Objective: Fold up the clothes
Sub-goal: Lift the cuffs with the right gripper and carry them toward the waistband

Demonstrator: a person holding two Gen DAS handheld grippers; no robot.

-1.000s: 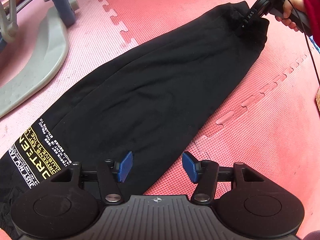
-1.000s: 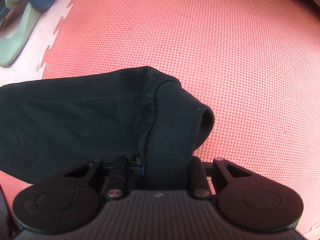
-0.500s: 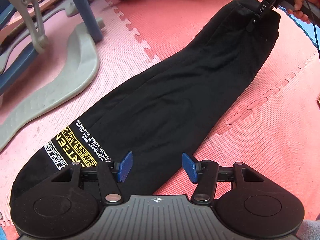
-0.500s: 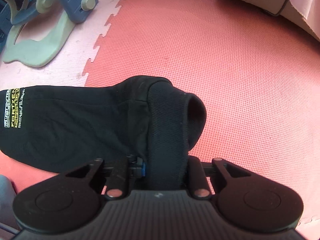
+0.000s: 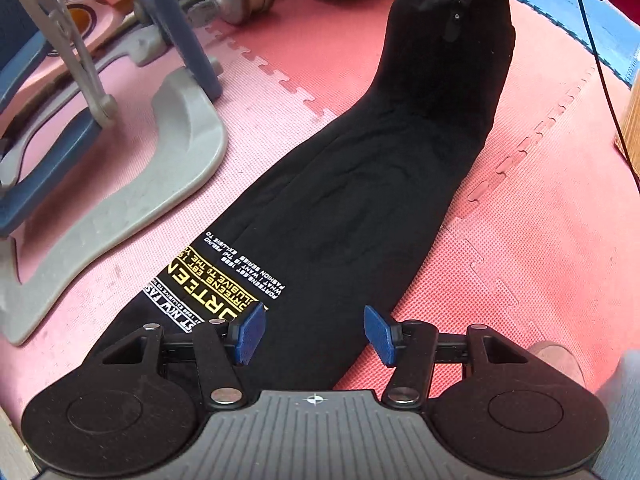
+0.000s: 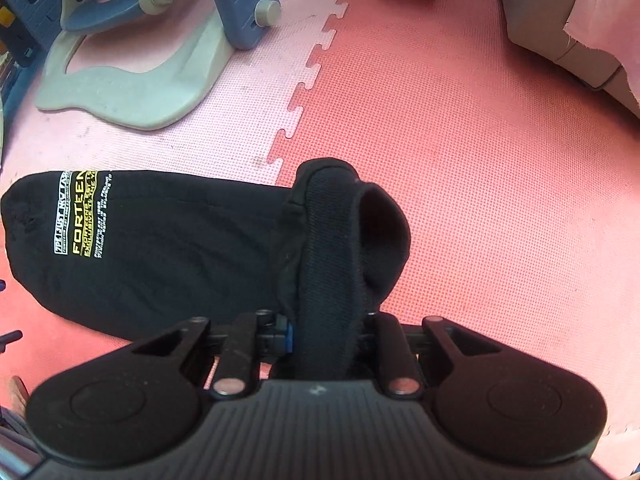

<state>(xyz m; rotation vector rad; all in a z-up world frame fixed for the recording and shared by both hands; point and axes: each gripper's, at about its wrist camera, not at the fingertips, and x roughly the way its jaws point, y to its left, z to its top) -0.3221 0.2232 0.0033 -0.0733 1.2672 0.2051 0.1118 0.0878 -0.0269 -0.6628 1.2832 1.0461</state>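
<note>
A black garment (image 5: 360, 184), long and narrow with a yellow and white printed label (image 5: 218, 280) near one end, lies stretched along the red foam mat (image 5: 540, 240). Its printed end rests flat on the mat close to the seam where the red tiles meet the pink ones; its other end, a ribbed band (image 6: 332, 264), is lifted off the mat.

The right gripper (image 6: 328, 332) is clamped on that ribbed band, the cloth bunched thick between its jaws and curling over in a loop above them. The left gripper (image 5: 314, 334) hovers above the printed end with its blue pads (image 5: 250, 334) standing apart and nothing between them; the cloth passes beneath the gap.

With one end raised and the other lying flat, the step in hand looks like carrying the ribbed end over toward the printed end to halve the length. To do that well, the right gripper should keep its grip firm, since the bunched band is thick and could slide out. The lifted end should travel straight along the garment's own line, so that the long edges land on each other rather than skewed. The left gripper is well placed to pin or pinch the printed end so the lower layer does not drag across the mat. The grey plastic base (image 5: 120, 184) just beside the garment on the pink tiles is worth keeping clear of.
</note>
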